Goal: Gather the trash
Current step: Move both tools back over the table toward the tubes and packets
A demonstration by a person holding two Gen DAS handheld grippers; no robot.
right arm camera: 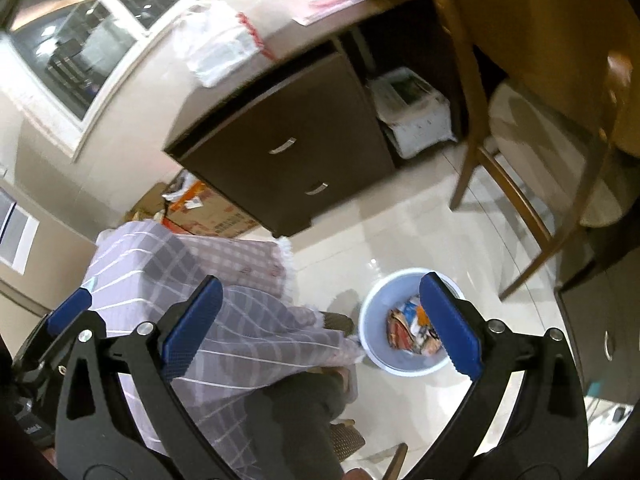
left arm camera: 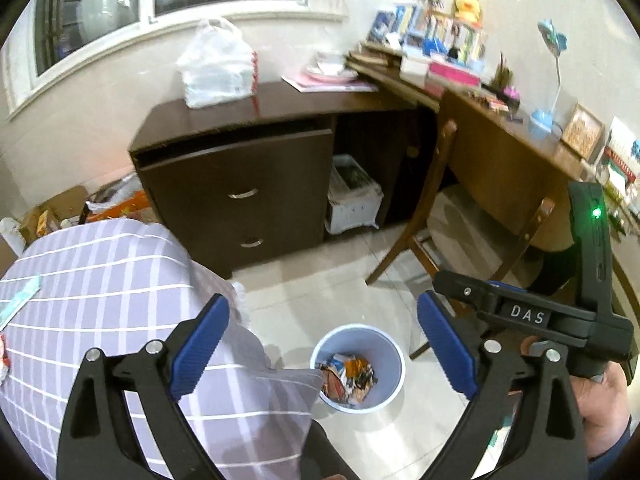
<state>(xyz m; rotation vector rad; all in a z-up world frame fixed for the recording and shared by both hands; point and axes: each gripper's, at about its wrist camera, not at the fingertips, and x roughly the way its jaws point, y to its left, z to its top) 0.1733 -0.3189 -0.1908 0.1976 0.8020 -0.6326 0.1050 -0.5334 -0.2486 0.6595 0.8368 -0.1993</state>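
- The trash bin [left arm camera: 358,368], a pale blue round bucket, stands on the tiled floor [left arm camera: 360,288] at about 6 o'clock in the left wrist view, just beside the hanging corner of the checked tablecloth [left arm camera: 120,280]. Crumpled wrappers [left arm camera: 348,374] already lie in its bottom, so we judge part of the collecting done.
- We hold the left gripper [left arm camera: 324,344] high above the bin, jaws spread wide and empty; the bin shows in the gap between its fingers, which suits dropping something in or having just let go, though we cannot tell which.
- The right gripper [right arm camera: 320,320] is likewise spread apart with nothing between its pads, and its right finger overlaps the bin's rim in its own view.
- Further out, a dark drawer cabinet [left arm camera: 240,192] stands at 12 o'clock with a white plastic bag [left arm camera: 216,68] on top, and a wooden chair [left arm camera: 460,216] sits at 2 o'clock.
- Only the left wrist view shows the cluttered desk [left arm camera: 500,148] with a blue lamp [left arm camera: 548,92], the right gripper's body marked DAS, and small scraps on the cloth at 9 o'clock, perhaps trash left to collect.
- Only the right wrist view shows a cardboard box [right arm camera: 208,216] behind the covered table at 10 o'clock.
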